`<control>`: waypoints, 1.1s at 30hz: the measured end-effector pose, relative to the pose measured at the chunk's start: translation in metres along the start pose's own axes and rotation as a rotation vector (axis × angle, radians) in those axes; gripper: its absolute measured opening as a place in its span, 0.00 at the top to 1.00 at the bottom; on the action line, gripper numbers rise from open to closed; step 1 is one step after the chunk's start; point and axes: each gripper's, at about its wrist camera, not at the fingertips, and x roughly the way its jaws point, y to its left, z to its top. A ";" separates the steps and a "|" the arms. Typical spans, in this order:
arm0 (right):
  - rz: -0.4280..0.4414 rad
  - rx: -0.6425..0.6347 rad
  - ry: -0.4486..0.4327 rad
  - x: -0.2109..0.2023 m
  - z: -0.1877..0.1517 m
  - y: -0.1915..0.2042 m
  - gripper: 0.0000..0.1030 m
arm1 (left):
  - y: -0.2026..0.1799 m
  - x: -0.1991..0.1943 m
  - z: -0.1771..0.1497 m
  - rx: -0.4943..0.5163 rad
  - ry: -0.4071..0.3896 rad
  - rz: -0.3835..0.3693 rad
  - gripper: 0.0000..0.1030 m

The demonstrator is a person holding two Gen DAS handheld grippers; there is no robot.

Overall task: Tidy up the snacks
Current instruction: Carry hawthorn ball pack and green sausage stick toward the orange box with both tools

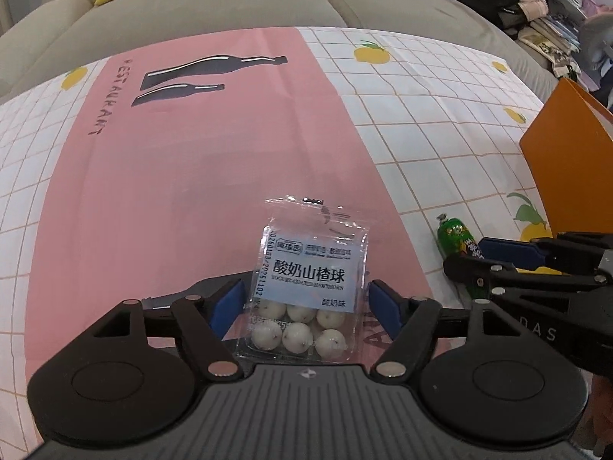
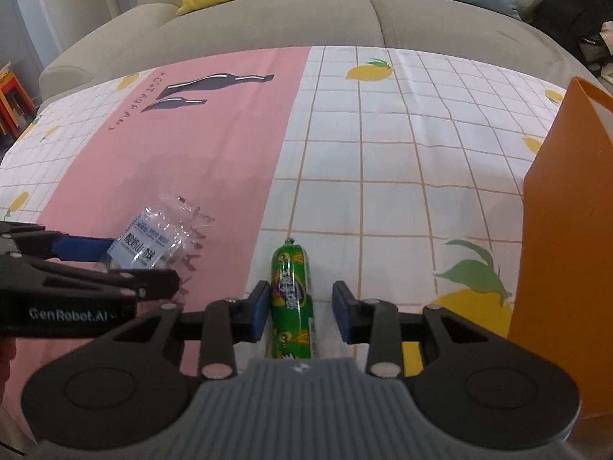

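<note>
Two tongs spread: left around hawthorn pack, right around green sausage.

Left gripper, right gripper: jaws apart.

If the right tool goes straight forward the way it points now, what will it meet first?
The right tool is open, with the green sausage already lying between its fingers. Beyond the sausage only the tablecloth shows, then the sofa edge; depth there is unclear.

Left gripper fingers spread either side of clear yogurt-hawthorn-ball packet, pink-and-grid cloth surface, green sausage right, orange bag beyond.
</note>
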 end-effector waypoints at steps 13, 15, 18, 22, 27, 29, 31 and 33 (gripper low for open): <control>0.020 0.084 0.115 -0.010 -0.003 -0.007 0.81 | -0.003 -0.018 -0.004 -0.075 0.006 -0.032 0.38; 0.034 0.130 0.155 -0.014 -0.003 -0.011 0.81 | -0.003 -0.026 -0.005 -0.103 0.000 -0.048 0.38; 0.086 0.225 0.179 -0.026 -0.006 -0.019 0.81 | -0.003 -0.040 -0.005 -0.149 -0.010 -0.071 0.38; 0.157 0.304 0.161 -0.050 -0.012 -0.025 0.81 | -0.007 -0.061 -0.006 -0.185 -0.025 -0.107 0.38; 0.240 0.389 0.099 -0.089 -0.012 -0.037 0.81 | -0.023 -0.090 -0.001 -0.185 -0.044 -0.157 0.38; 0.259 0.407 0.071 -0.105 -0.011 -0.043 0.81 | -0.032 -0.103 0.002 -0.175 -0.055 -0.171 0.38; 0.272 0.420 0.041 -0.122 -0.010 -0.049 0.81 | -0.042 -0.113 0.006 -0.164 -0.063 -0.183 0.38; 0.283 0.435 0.008 -0.140 -0.010 -0.058 0.81 | -0.055 -0.124 0.013 -0.140 -0.074 -0.193 0.38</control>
